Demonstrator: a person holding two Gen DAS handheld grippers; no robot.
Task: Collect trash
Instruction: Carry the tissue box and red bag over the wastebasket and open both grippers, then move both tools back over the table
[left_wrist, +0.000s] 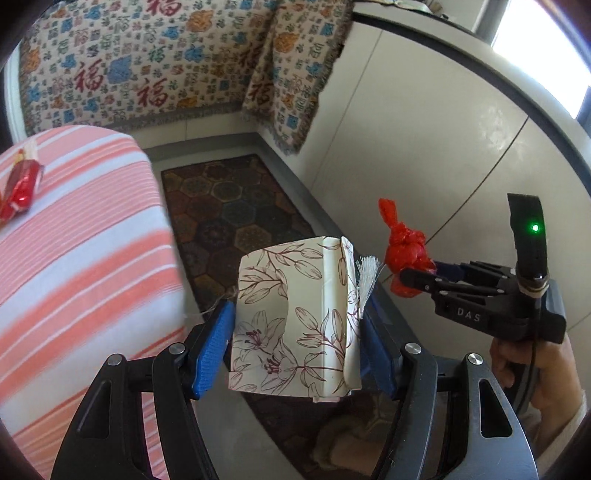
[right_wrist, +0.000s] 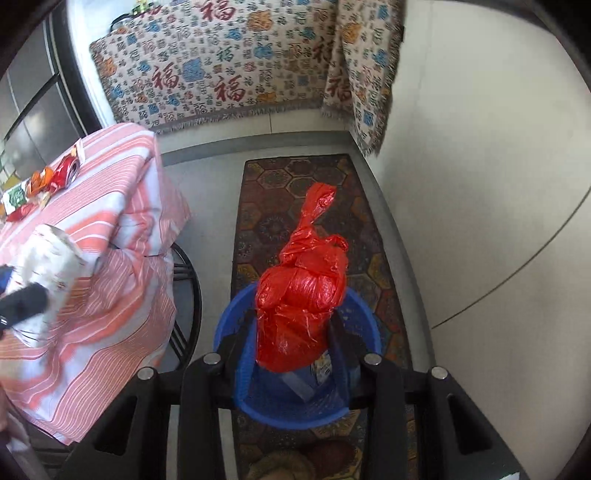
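The left gripper (left_wrist: 297, 332) is closed on a flattened paper box (left_wrist: 295, 321) printed with brown lily drawings; its blue pads (left_wrist: 212, 350) press on both sides of the box, in the lower middle of the left wrist view. In the right wrist view the same box appears blurred at the left edge (right_wrist: 48, 280), above the table.

The right gripper (right_wrist: 293, 332) grips a knotted red plastic bag (right_wrist: 301, 295), which sits in the centre of the frame, directly over a blue round basket (right_wrist: 365, 321). Inside the basket some pieces of packaging are seen, but they are too hidden to name. In the left wrist view the right gripper (left_wrist: 410, 278) comes from the right edge with the red bag (left_wrist: 404, 258) at its tip, and a green light glows on its body.

The table (right_wrist: 110, 295) at the left is covered with a cloth of pink, orange and white stripes. On it, at the upper left of the right wrist view, lie several wrappers (right_wrist: 40, 184), red, orange and green. A red wrapper (left_wrist: 22, 188) shows also at the left edge of the left wrist view.

The basket stands on a dark rug (right_wrist: 280, 184) with hexagon pattern, lying on a grey floor. A woven blanket (right_wrist: 221, 62) with red Chinese characters and blue flowers hangs across the top of the frame. The wall (right_wrist: 480, 184) on the right is pale and glossy.
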